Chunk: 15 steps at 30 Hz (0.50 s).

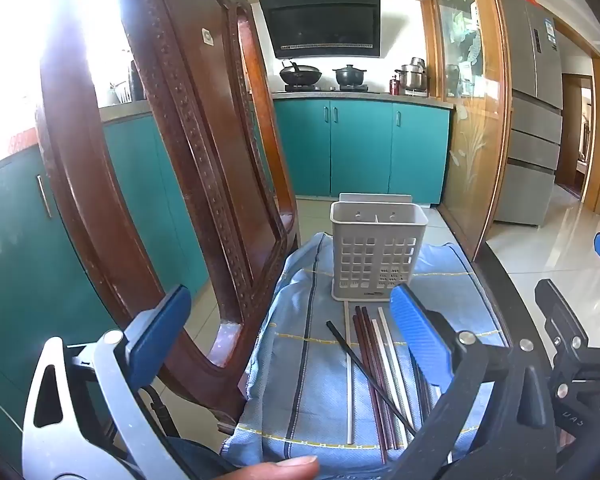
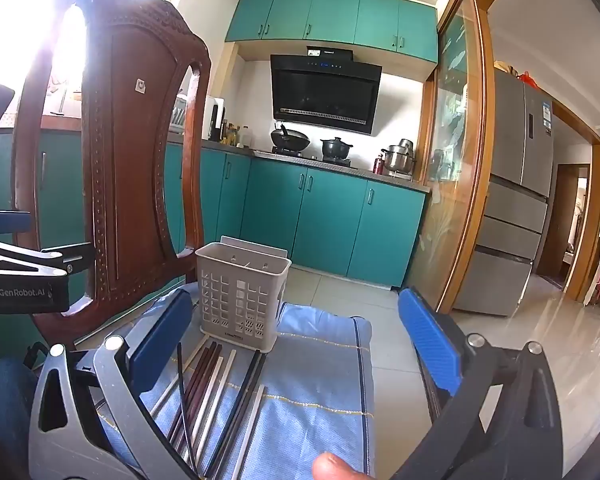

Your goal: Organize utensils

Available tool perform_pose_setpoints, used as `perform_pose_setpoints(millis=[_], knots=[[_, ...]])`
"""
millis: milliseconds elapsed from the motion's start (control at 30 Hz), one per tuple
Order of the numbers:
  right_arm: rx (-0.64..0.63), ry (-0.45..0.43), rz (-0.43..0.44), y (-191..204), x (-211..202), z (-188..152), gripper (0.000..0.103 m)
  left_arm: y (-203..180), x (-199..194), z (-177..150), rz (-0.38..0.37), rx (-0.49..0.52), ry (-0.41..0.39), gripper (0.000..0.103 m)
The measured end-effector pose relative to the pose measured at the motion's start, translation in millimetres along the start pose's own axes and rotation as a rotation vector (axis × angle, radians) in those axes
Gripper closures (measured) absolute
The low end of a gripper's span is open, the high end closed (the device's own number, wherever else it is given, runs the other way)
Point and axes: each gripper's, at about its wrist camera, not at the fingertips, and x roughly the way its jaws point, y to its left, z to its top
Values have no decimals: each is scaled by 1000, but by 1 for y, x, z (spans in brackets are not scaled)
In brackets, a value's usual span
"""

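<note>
On a quilted blue cloth [image 1: 300, 360], thin straight chopsticks [image 1: 374, 368] (dark, reddish and white) lie loose just near of a pale perforated plastic holder [image 1: 376, 248]. Left gripper [image 1: 284, 328] and right gripper [image 2: 296, 348]: ribbed blue-padded jaws fully spread, empty.

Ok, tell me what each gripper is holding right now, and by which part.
Nothing. The left gripper and right gripper stand open above the loose chopsticks.
</note>
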Motion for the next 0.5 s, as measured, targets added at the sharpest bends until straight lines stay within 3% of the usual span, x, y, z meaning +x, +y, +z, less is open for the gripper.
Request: perform_pose_setpoints(millis=[500], knots=[[0,-3,-1,-1,-2,1,2,-3,-1,3,-1,8,-2,4]])
